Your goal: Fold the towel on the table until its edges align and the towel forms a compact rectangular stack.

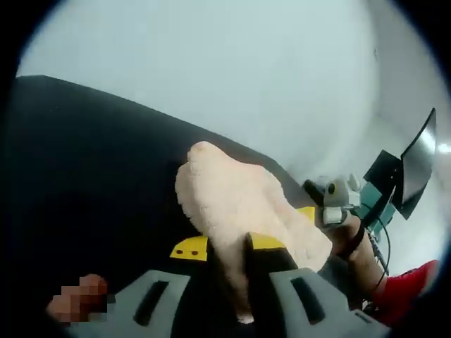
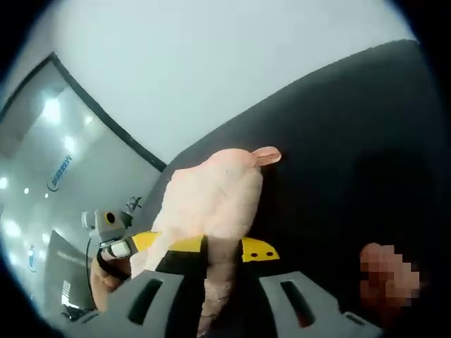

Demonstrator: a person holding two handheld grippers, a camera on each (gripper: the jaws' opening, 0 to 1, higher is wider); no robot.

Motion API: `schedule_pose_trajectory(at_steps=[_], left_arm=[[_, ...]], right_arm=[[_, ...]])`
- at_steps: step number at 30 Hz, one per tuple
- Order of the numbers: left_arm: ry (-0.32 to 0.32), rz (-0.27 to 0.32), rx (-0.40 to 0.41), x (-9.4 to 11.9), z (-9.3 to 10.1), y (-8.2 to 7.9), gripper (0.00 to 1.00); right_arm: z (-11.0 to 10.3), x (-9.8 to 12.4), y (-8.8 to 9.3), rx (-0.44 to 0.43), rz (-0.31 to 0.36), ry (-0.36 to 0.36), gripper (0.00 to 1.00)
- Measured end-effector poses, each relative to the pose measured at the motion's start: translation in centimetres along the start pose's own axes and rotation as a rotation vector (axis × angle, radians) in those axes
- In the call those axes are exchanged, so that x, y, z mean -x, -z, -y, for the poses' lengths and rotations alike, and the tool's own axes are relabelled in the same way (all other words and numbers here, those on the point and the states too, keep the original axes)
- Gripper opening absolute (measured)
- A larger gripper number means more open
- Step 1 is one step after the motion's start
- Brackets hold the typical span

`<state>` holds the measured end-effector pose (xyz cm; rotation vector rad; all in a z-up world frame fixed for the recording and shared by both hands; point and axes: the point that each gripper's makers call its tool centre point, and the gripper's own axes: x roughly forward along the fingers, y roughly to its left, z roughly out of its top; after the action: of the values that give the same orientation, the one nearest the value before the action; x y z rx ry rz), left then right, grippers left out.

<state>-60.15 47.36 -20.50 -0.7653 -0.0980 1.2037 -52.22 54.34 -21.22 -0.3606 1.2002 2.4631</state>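
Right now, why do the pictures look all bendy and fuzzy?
In the left gripper view, the fisheye lens curves the black table edge, and the towel is soft and slightly blurred. In the right gripper view, the table edge bows the same way, the towel is fuzzy, and ceiling lights glare at the left.

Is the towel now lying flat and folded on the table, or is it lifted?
Lifted, not flat. The towel hangs bunched above the black table, pinched by the left gripper and by the right gripper.
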Motion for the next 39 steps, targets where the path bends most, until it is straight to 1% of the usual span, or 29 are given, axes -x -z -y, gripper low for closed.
schedule_pose_trajectory(at_steps=[1,2,3,4,6,7,8,9,10,11,12,14,15,17,18,19,25,28,32,35,39], left_arm=[[0.046,0.021,-0.001,-0.1,1.3,-0.3,0.12],[0.082,0.037,-0.006,0.1,2.7,-0.7,0.12],[0.090,0.042,-0.005,0.3,3.4,-0.6,0.11],[0.104,0.036,-0.010,0.2,4.2,-0.2,0.11],[0.110,0.002,-0.022,-0.1,5.9,0.8,0.11],[0.110,-0.014,-0.051,-0.1,6.4,1.3,0.11],[0.115,-0.018,-0.053,-0.1,7.5,1.6,0.11],[0.130,-0.016,-0.049,-0.1,8.8,2.0,0.11],[0.171,-0.009,-0.027,-0.2,10.6,2.5,0.11],[0.201,-0.014,-0.024,-0.1,12.2,3.2,0.11],[0.207,-0.019,-0.035,-0.1,13.5,3.9,0.11],[0.221,-0.040,-0.090,-0.2,16.0,5.6,0.11],[0.217,-0.053,-0.111,-0.3,17.0,6.5,0.11],[0.219,-0.067,-0.134,-0.5,19.4,8.1,0.11],[0.227,-0.075,-0.127,-0.8,17.0,6.1,0.11],[0.234,-0.082,-0.126,-1.0,15.6,4.9,0.11],[0.272,-0.111,-0.138,-0.9,19.1,7.0,0.11],[0.276,-0.131,-0.172,-1.0,20.9,8.0,0.11],[0.276,-0.129,-0.194,-0.5,23.0,9.4,0.11],[0.277,-0.133,-0.192,-0.1,23.8,10.7,0.11],[0.273,-0.136,-0.172,0.0,23.7,11.6,0.11]], right_arm=[[-0.3,0.2,-0.1,0.004,0.001,-0.004,0.10],[-0.8,0.7,-0.1,0.032,-0.002,-0.008,0.10],[-0.7,1.0,-0.5,0.065,-0.016,0.004,0.09],[-0.5,1.6,-0.9,0.086,-0.010,0.022,0.09],[-0.3,3.0,-1.1,0.083,-0.013,0.024,0.08],[0.1,3.9,-1.1,0.081,-0.014,0.022,0.08],[0.3,4.9,-1.1,0.069,-0.016,0.016,0.08],[0.5,6.2,-1.0,0.051,-0.015,0.011,0.08],[0.7,7.5,-1.0,0.037,-0.006,0.008,0.08],[1.0,8.9,-0.9,0.021,0.001,0.006,0.08],[1.2,10.2,-0.8,0.012,0.008,0.005,0.08],[1.3,12.1,-0.4,0.003,0.021,0.003,0.08],[1.4,13.0,-0.2,0.007,0.025,0.009,0.08],[1.9,15.3,0.4,0.049,0.041,0.039,0.08],[2.2,16.1,0.7,0.074,0.040,0.052,0.08],[2.5,17.0,1.4,0.098,0.034,0.067,0.08],[3.2,21.9,3.9,0.082,0.038,0.052,0.08],[3.4,24.3,4.8,0.079,0.054,0.052,0.08],[3.4,26.5,5.6,0.057,0.077,0.034,0.08],[3.7,27.4,6.3,0.050,0.076,0.030,0.08],[4.1,28.0,7.6,0.039,0.055,0.035,0.09]])
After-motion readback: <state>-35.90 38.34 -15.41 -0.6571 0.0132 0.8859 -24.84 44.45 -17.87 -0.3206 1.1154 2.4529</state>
